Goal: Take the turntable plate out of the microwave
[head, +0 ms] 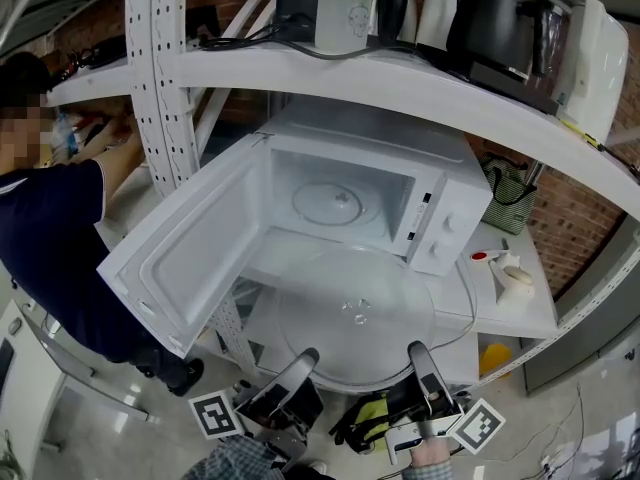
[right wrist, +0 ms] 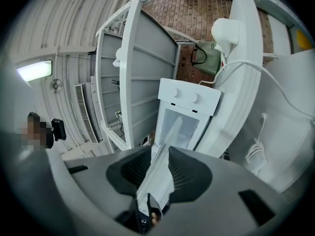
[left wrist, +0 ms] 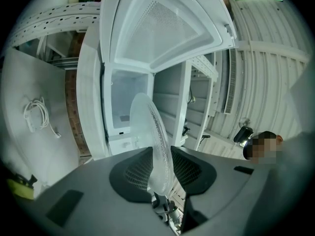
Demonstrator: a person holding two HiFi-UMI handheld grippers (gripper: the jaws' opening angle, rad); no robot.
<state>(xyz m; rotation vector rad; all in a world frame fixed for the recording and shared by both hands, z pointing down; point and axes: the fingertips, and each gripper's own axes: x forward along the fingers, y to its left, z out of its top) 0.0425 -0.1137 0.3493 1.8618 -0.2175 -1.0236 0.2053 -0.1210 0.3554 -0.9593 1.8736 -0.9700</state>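
The clear glass turntable plate hangs level in front of the white microwave, outside its cavity. The microwave's door stands swung wide to the left. My left gripper is shut on the plate's near left rim, and my right gripper is shut on its near right rim. In the left gripper view the plate stands edge-on between the pads of the left gripper. The right gripper view shows the plate's edge running between the pads of the right gripper, with the microwave behind.
A person in a dark blue top bends over at the left, close to the open door. A white shelf with kettles and a jar overhangs the microwave. A perforated post rises at the left. Small white items lie right of the microwave.
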